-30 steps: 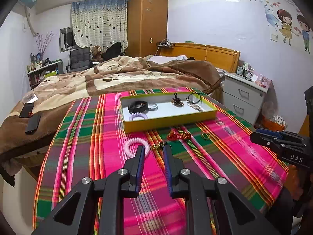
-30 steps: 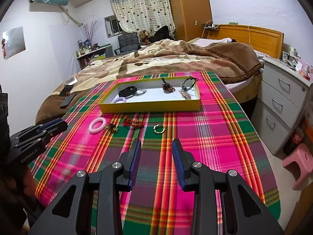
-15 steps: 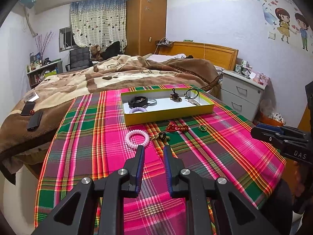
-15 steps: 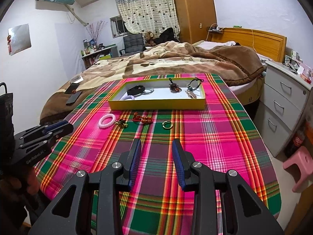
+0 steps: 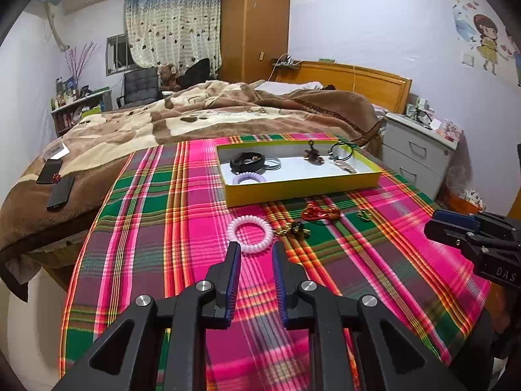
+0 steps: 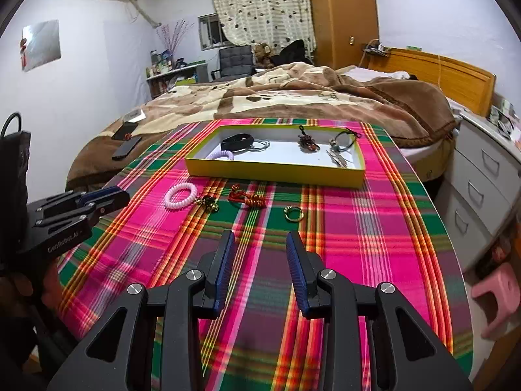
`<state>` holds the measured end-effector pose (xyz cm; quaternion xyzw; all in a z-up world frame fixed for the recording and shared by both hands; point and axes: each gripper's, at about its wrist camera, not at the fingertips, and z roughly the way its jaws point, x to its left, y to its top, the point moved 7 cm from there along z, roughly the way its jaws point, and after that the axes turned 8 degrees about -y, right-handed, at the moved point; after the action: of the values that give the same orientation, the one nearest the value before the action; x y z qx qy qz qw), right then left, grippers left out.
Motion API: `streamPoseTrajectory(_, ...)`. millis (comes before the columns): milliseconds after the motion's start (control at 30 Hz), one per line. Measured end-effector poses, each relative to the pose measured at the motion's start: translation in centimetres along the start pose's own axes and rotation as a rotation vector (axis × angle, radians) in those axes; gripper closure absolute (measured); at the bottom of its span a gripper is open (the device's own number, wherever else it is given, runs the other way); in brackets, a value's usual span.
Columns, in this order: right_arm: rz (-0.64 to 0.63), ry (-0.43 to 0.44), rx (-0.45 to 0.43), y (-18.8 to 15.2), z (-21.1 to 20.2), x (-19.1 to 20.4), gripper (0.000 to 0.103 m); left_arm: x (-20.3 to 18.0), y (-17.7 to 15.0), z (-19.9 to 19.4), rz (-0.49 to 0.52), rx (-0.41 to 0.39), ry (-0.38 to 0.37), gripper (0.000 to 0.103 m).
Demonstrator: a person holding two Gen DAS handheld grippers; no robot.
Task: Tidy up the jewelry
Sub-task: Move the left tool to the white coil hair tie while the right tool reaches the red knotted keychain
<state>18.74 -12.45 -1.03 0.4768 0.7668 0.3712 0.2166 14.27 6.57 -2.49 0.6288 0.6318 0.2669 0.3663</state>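
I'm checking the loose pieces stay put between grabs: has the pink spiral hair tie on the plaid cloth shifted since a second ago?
No. The pink spiral hair tie keeps its spot left of the small dark charm, before the yellow tray; only the cameras moved.

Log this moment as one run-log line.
left gripper: open, empty | right gripper: open, empty | pink spiral hair tie: on plaid cloth | yellow tray: partly filled

Premises: a domestic bedroom. Landmark is the bed (image 6: 293, 97), with wooden headboard (image 6: 449, 71) and rumpled brown blanket. Beyond its far side stand a tall wooden wardrobe (image 6: 342, 16) and a curtained window (image 6: 260, 9). Beside the headboard, a white drawer unit (image 6: 482, 169). Cartoon wall stickers (image 5: 488, 45) above the bed. At its foot, a plaid-covered table (image 6: 358, 228).
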Motion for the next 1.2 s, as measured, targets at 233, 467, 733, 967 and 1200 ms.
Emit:
streamPoseTrajectory(233, -0.08, 0.022, 0.019, 1.4, 2.5, 0.9, 0.068, 1.5, 0.6, 2.8, -0.034, 0.069, -0.006, 0.084)
streamPoseTrajectory(467, -0.155, 0.05, 0.06, 2.5, 5.9, 1.5, 0.068, 3.0, 0.8, 5.7, -0.086, 0.135, -0.016, 0.084)
streamPoseTrajectory(733, -0.241, 0.078, 0.13, 2.7, 10.1, 2.2, 0.068, 3.8, 0.5, 8.4, -0.123, 0.2, -0.035, 0.084)
streamPoseTrajectory(967, -0.288, 0.09, 0.169, 2.5, 12.4, 2.3, 0.068, 4.1, 0.6, 9.8, -0.142, 0.225, -0.041, 0.084)
streamPoseTrajectory(1200, -0.324, 0.119, 0.195, 2.3, 13.4, 2.9, 0.068, 4.0, 1.0, 10.5, -0.127, 0.231, -0.031, 0.083)
